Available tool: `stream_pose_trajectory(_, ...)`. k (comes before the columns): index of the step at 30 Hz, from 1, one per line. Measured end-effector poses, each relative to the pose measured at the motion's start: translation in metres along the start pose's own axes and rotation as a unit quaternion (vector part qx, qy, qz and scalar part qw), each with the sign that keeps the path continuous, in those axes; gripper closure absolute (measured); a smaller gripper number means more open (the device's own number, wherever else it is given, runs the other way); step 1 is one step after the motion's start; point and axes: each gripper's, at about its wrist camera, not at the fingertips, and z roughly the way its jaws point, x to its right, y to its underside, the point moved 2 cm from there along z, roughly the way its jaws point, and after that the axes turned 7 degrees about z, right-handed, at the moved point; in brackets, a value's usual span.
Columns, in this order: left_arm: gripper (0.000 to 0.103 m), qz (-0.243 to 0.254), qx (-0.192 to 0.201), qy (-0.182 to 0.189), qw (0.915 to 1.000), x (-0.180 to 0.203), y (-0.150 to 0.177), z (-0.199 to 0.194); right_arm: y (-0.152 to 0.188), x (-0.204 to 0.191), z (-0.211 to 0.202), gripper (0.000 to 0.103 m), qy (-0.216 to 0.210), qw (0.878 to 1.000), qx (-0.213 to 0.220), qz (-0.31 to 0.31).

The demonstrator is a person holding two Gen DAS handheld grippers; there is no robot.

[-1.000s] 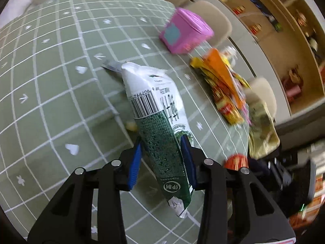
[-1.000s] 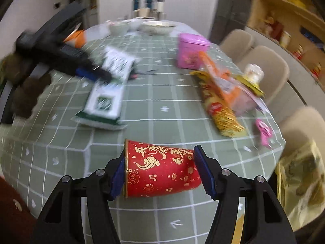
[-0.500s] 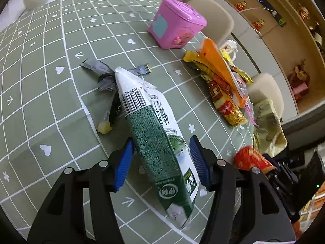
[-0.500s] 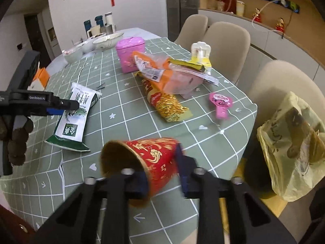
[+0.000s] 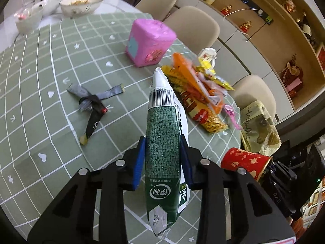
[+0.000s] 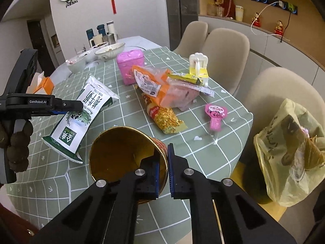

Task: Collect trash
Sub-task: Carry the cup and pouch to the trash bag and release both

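A: What does the left claw hold?

B: Its jaws are closing on the green and white milk pouch, pads pressed on both sides. The pouch is lifted above the bench.

A: And the right claw?

B: It is closed on the rim of the red paper cup, one finger inside the gold mouth. The cup is off the bench, tilted. The yellow trash bag hangs beside the bench edge, near a chair.
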Motion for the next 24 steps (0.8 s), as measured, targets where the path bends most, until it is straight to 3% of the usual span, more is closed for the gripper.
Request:
stream_pose_trajectory(5, 0.072, 0.013, 0.027, 0.001, 0.9995, 0.018, -0.011, -0.017, -0.012, 0.011, -0.012, 0.094, -0.018, 0.999, 0.005, 0.031)
stream_pose_trajectory(11, 0.072, 0.038, 0.080, 0.015, 0.9959, 0.054, -0.036, -0.039, -0.043, 0.026, -0.052, 0.094, -0.001, 0.999, 0.049, 0.017)
stream_pose_trajectory(18, 0.072, 0.079, 0.148, 0.050, 0.9846, 0.130, -0.069, -0.060, -0.066, 0.061, -0.107, 0.094, 0.026, 0.994, 0.108, 0.001)
stream_pose_trajectory(24, 0.072, 0.104, 0.159, 0.088, 0.9778, 0.196, -0.078, -0.047, -0.066, 0.113, -0.146, 0.094, 0.052, 0.988, 0.144, 0.010)
